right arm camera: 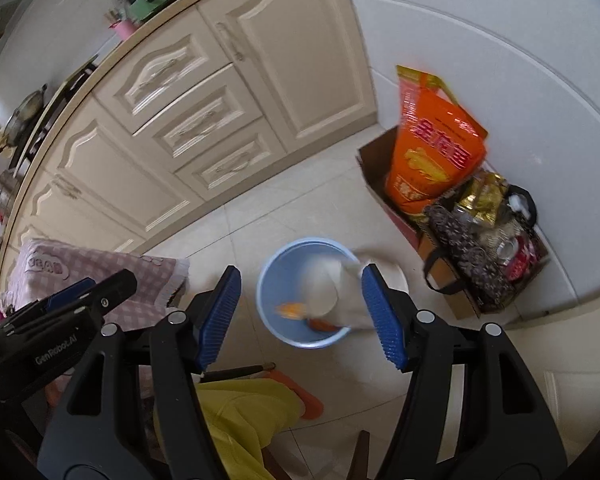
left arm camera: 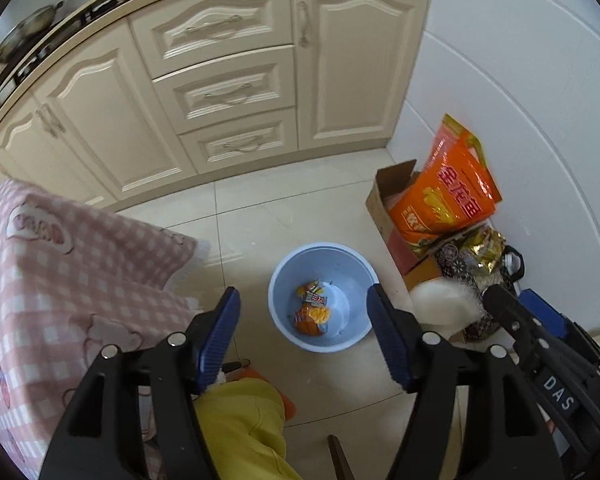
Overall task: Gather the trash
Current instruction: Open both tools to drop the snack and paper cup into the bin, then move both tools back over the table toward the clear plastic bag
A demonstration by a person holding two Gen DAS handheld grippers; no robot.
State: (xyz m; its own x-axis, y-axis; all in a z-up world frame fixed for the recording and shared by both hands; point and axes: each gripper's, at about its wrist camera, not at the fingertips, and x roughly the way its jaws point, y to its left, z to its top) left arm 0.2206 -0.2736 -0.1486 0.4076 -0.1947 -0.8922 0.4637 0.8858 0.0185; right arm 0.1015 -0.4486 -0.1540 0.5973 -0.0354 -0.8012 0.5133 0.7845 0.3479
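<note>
A light blue bin (left arm camera: 356, 276) stands on the tiled floor below both grippers, with orange and yellow snack wrappers (left arm camera: 312, 312) inside. It also shows in the right wrist view (right arm camera: 278, 276). My left gripper (left arm camera: 304, 336) is open and empty, high above the bin. My right gripper (right arm camera: 300, 316) is open. A white paper cup (right arm camera: 332, 292), blurred, is in the air just off the right finger, over the bin's right side. In the left wrist view the cup (left arm camera: 444, 304) shows to the right of the bin, beside the right gripper's body.
A table with a pink checked cloth (left arm camera: 60, 280) stands at the left. Cream kitchen cabinets (left arm camera: 220, 92) run along the back. A cardboard box with an orange bag (left arm camera: 448, 196) and a dark patterned bag (right arm camera: 476, 256) sit against the white wall at right. Yellow trousers (left arm camera: 244, 428) are below.
</note>
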